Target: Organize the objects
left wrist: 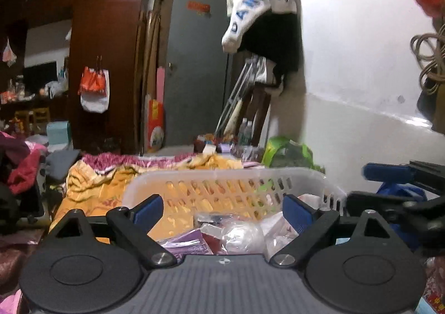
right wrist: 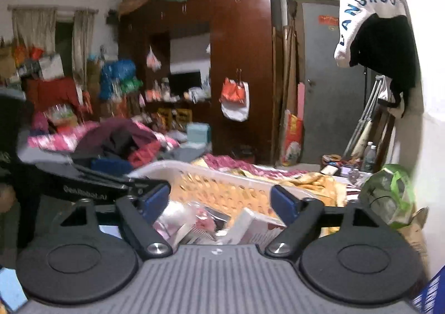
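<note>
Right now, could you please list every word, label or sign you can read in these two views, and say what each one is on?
"LANGROU": blue letters on the white garment hanging on the wall; the first letters are blurred in the left view.
"GenRobot.AI": pale print on the left gripper, seen from the right wrist.
Red sign on the grey door: too blurred to read.
Red-and-yellow bag by the door: print unreadable.
Packets in the basket: too small to read.

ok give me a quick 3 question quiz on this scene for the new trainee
1. True or false: both tools are open and hold nothing.
2. What do the small packets and boxes lie in? A) white slotted basket B) blue bucket C) cardboard carton
3. What hangs on the wardrobe door?

Key:
1. True: left tool and right tool are open.
2. A, the white slotted basket.
3. An orange and white bag on the wardrobe.
</note>
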Action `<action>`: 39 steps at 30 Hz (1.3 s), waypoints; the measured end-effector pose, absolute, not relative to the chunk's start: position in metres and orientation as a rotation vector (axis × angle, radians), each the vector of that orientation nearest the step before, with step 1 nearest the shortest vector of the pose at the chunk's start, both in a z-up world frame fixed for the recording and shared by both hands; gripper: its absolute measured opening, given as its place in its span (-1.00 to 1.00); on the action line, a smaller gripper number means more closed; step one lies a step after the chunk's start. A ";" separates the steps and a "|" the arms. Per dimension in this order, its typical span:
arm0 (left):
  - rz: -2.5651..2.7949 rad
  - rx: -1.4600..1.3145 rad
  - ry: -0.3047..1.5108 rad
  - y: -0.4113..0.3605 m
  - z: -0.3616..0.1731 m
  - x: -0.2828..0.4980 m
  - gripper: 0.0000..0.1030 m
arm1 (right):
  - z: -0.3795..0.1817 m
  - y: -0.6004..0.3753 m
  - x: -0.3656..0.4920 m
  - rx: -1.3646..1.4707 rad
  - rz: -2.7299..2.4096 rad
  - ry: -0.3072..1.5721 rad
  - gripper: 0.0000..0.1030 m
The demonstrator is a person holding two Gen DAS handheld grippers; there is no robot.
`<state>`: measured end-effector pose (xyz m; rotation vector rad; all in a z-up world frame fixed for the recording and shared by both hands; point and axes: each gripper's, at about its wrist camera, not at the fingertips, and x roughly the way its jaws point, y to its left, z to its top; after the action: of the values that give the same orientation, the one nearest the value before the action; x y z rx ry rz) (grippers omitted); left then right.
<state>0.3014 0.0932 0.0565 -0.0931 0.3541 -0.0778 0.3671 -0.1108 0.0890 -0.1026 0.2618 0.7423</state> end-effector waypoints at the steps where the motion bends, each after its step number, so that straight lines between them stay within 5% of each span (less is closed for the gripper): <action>1: -0.086 -0.099 0.329 0.095 0.058 0.293 0.84 | 0.090 -0.117 0.364 -0.091 0.741 0.250 1.00; 4: -0.116 -0.121 0.275 0.099 0.059 0.264 1.00 | 0.089 -0.136 0.348 -0.082 0.737 0.227 1.00; 17: -0.049 -0.111 0.337 0.117 0.044 0.218 1.00 | 0.060 -0.165 0.317 0.000 0.626 0.389 1.00; 39: -0.018 -0.055 0.401 0.078 0.045 0.223 1.00 | 0.061 -0.163 0.331 -0.066 0.555 0.400 1.00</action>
<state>0.2231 0.0779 0.0448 -0.0555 0.4008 -0.0182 0.3313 -0.1625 0.0608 -0.0659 0.4002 0.5545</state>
